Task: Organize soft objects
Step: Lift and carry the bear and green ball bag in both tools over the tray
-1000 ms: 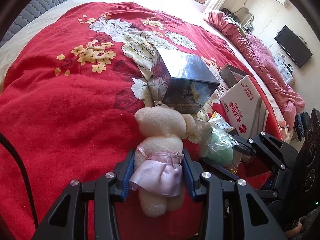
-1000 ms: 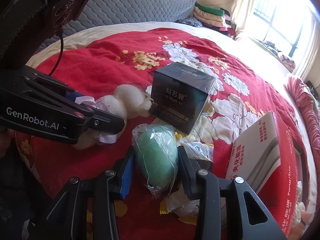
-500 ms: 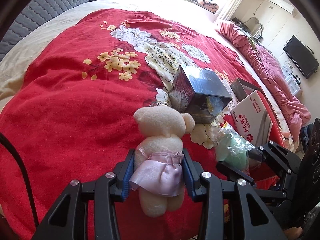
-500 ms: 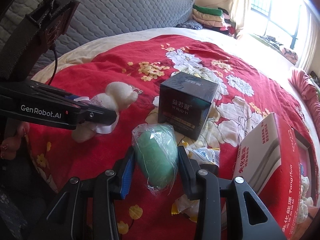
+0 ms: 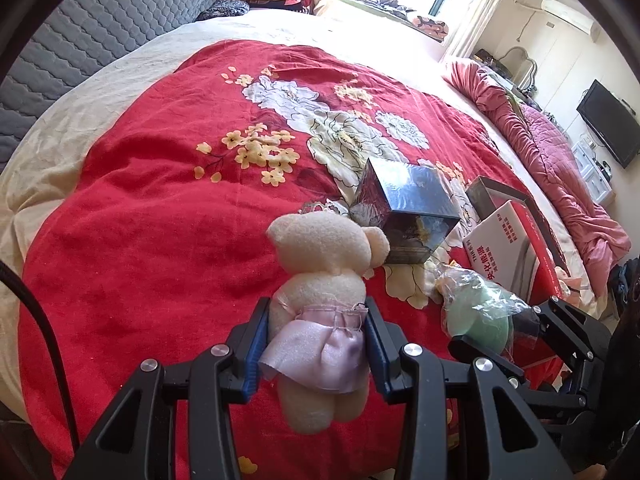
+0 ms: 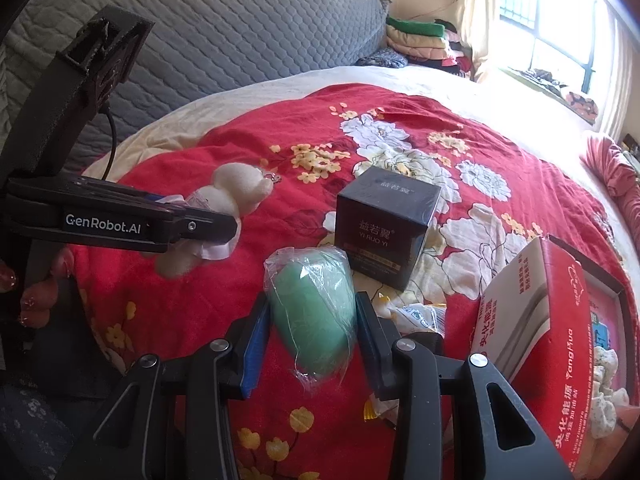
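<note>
My left gripper [image 5: 316, 322] is shut on a cream teddy bear [image 5: 320, 276] in a pink skirt and holds it above the red floral bedspread [image 5: 160, 200]. The bear also shows in the right wrist view [image 6: 224, 208], at the left. My right gripper [image 6: 312, 320] is shut on a green soft object wrapped in clear plastic [image 6: 314, 312], also lifted. In the left wrist view that green object [image 5: 476, 316] hangs at the lower right in the right gripper.
A dark cube box [image 6: 384, 224] stands on the bedspread ahead. A red and white carton [image 6: 552, 320] lies at the right, with a small snack packet [image 6: 420, 314] beside it. A grey quilted headboard [image 6: 240, 28] is behind. A pink quilt [image 5: 560, 168] lies along the far right.
Both grippers have risen and drawn back from the dark box, each carrying its object. The bear and the green object are now clear of the bedspread.
</note>
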The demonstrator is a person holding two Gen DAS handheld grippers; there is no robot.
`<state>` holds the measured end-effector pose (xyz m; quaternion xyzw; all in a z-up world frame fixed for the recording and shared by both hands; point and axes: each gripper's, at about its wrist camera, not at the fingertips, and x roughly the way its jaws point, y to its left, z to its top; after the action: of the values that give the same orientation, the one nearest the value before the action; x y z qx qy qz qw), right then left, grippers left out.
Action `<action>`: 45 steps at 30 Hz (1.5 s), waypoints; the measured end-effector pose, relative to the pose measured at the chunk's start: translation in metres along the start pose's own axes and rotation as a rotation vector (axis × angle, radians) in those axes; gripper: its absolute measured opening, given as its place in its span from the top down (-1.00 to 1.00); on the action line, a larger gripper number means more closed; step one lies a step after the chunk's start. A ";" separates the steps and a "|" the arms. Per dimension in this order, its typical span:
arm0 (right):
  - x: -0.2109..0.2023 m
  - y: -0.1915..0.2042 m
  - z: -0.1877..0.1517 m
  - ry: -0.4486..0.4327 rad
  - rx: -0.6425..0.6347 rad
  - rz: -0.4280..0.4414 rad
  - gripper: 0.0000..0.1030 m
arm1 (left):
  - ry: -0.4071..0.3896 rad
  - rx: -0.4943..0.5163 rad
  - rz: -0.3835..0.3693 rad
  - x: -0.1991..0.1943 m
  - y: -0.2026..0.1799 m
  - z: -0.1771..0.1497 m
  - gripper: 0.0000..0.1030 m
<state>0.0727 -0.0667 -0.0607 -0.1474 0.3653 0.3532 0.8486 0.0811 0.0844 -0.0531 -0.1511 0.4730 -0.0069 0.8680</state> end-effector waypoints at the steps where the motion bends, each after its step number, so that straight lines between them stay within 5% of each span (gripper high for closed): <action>1: -0.003 -0.001 0.001 -0.006 0.007 0.001 0.18 | -0.009 0.002 -0.001 -0.003 -0.002 0.000 0.16; 27: -0.115 -0.056 0.008 -0.258 0.220 -0.034 0.18 | -0.114 0.163 -0.023 -0.055 -0.107 0.015 0.16; 45: -0.196 -0.110 -0.006 -0.395 0.339 -0.185 0.19 | -0.164 0.302 -0.136 -0.074 -0.207 0.030 0.16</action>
<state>0.0532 -0.2440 0.0759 0.0359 0.2315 0.2298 0.9446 0.0920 -0.0943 0.0780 -0.0509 0.3830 -0.1239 0.9140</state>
